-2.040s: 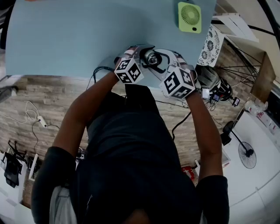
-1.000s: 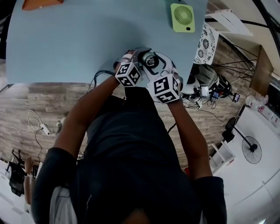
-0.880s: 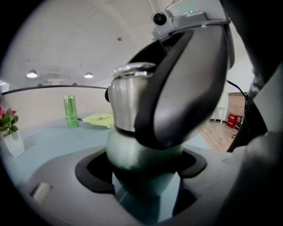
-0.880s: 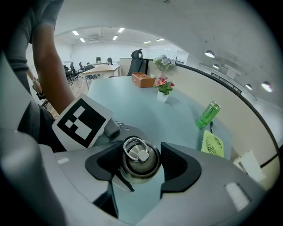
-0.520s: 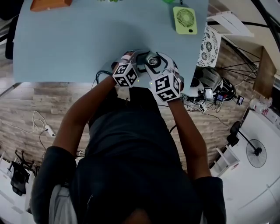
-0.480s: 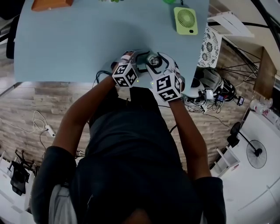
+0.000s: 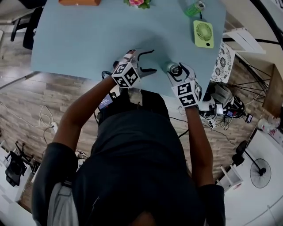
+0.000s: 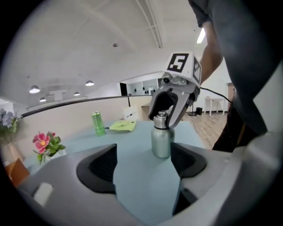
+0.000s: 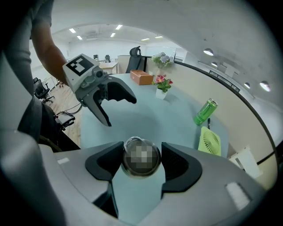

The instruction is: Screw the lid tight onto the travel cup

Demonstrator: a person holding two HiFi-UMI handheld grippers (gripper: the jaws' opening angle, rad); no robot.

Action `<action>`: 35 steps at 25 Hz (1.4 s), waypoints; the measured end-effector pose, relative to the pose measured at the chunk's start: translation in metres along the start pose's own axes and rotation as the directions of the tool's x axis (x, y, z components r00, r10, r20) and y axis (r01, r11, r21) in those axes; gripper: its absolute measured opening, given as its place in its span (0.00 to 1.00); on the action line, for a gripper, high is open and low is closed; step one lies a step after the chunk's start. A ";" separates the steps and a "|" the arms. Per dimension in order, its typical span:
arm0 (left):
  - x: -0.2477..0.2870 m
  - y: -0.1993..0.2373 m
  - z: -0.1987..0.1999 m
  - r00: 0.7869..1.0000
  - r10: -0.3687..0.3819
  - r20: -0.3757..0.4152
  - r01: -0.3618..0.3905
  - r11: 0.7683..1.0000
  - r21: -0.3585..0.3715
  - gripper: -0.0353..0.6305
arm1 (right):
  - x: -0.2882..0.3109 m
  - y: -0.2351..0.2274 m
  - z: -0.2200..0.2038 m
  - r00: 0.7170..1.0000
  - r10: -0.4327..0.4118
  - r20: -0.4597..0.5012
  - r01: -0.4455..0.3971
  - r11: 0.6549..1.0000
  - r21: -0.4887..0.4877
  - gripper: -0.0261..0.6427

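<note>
A grey metal travel cup stands upright on the light blue table, near its front edge. My right gripper is over the cup, shut on the silver lid, with a jaw pressed against each side. In the left gripper view its fingers straddle the cup's top. My left gripper is to the left of the cup and clear of it. It is open with nothing between its jaws. In the right gripper view the left gripper shows wide open above the table.
A green fan lies at the table's right side, with a green can behind it. Pink flowers and a brown box are at the far edge. The cup is close to the table's front edge.
Both grippers were at the cup before. The left gripper has let go, opened and drawn off to the left. The right one stays on the lid.
</note>
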State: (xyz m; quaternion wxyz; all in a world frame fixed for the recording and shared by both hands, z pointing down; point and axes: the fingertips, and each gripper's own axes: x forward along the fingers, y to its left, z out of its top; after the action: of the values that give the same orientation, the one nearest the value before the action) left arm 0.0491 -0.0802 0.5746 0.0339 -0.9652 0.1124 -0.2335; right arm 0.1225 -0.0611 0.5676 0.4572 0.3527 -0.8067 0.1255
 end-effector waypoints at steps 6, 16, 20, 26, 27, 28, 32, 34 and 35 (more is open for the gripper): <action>-0.054 0.031 0.004 0.994 0.106 0.011 -0.106 0.994 -0.019 0.70 | -0.012 -0.001 0.001 1.000 -0.017 0.005 0.017 1.000 0.008 0.42; -0.144 0.057 0.032 0.969 0.238 0.070 -0.238 0.971 -0.020 0.66 | -0.056 0.001 0.023 0.994 -0.087 0.072 0.082 0.994 0.065 0.42; -0.174 0.064 0.048 0.956 0.273 0.109 -0.274 0.962 -0.010 0.65 | -0.088 -0.005 0.050 0.969 -0.133 0.208 0.093 0.977 0.190 0.42; -0.222 0.063 0.084 0.922 0.349 0.165 -0.350 0.936 -0.023 0.62 | -0.167 -0.014 0.101 0.835 -0.239 0.495 -0.008 0.895 0.445 0.42; -0.228 0.064 0.091 0.915 0.363 0.174 -0.362 0.931 -0.041 0.62 | -0.182 -0.015 0.108 0.802 -0.260 0.538 -0.030 0.881 0.471 0.42; -0.234 0.065 0.098 0.907 0.380 0.181 -0.375 0.925 -0.059 0.61 | -0.197 -0.015 0.114 0.771 -0.276 0.574 -0.050 0.873 0.486 0.42; -0.262 0.062 0.115 0.864 0.457 0.213 -0.441 0.889 -0.118 0.59 | -0.249 -0.010 0.129 0.680 -0.308 0.665 -0.095 0.863 0.497 0.41; -0.277 0.060 0.123 0.840 0.488 0.236 -0.465 0.873 -0.150 0.59 | -0.272 -0.004 0.136 0.654 -0.318 0.686 -0.096 0.865 0.493 0.41; -0.283 0.058 0.127 0.831 0.499 0.246 -0.472 0.866 -0.162 0.59 | -0.283 -0.001 0.138 0.646 -0.324 0.692 -0.086 0.869 0.487 0.38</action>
State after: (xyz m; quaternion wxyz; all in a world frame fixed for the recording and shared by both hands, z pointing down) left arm -0.1499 -0.0694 0.3292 0.0619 -0.9285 0.3589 -0.0728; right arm 0.1276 -0.0059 0.2574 -0.0144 0.5277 -0.8392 0.1310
